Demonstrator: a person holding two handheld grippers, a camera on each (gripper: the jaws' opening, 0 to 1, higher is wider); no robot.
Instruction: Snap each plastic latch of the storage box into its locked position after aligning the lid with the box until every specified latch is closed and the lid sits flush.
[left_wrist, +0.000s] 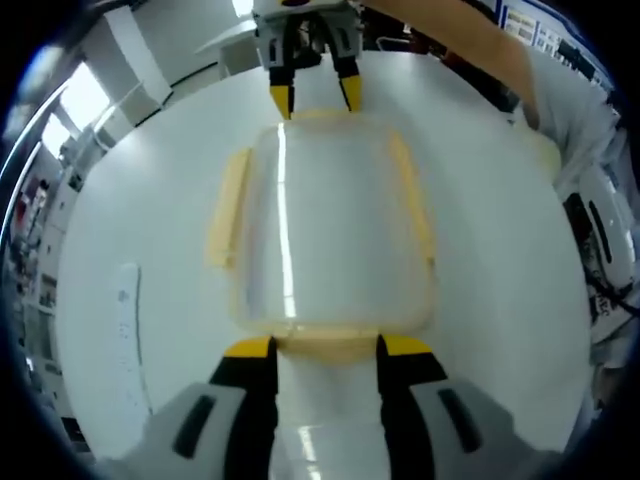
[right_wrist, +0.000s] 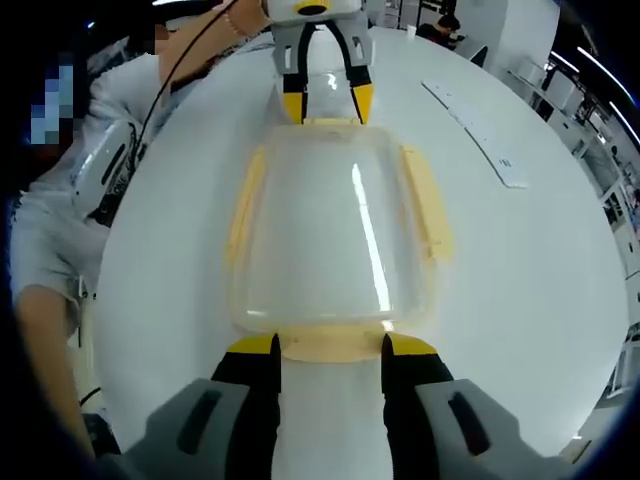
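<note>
A clear storage box (left_wrist: 325, 220) with its lid on lies on the white table (left_wrist: 500, 300). It has pale yellow latches on its ends and sides. In the left gripper view my left gripper (left_wrist: 327, 347) is open, its yellow tips on either side of the near end latch (left_wrist: 325, 345). The right gripper (left_wrist: 315, 97) stands open at the far end latch. In the right gripper view the box (right_wrist: 330, 230) is seen from the other end. My right gripper (right_wrist: 330, 346) is open around its near end latch (right_wrist: 330, 348), and the left gripper (right_wrist: 325, 103) is open at the far end. Side latches (right_wrist: 428, 205) flare outward.
A flat white strip (right_wrist: 475, 135) lies on the table beside the box, also seen as the strip (left_wrist: 128, 330). The person (right_wrist: 70, 200) holding the grippers stands at the table's edge, an arm (left_wrist: 470, 45) reaching over it. Office furniture rings the table.
</note>
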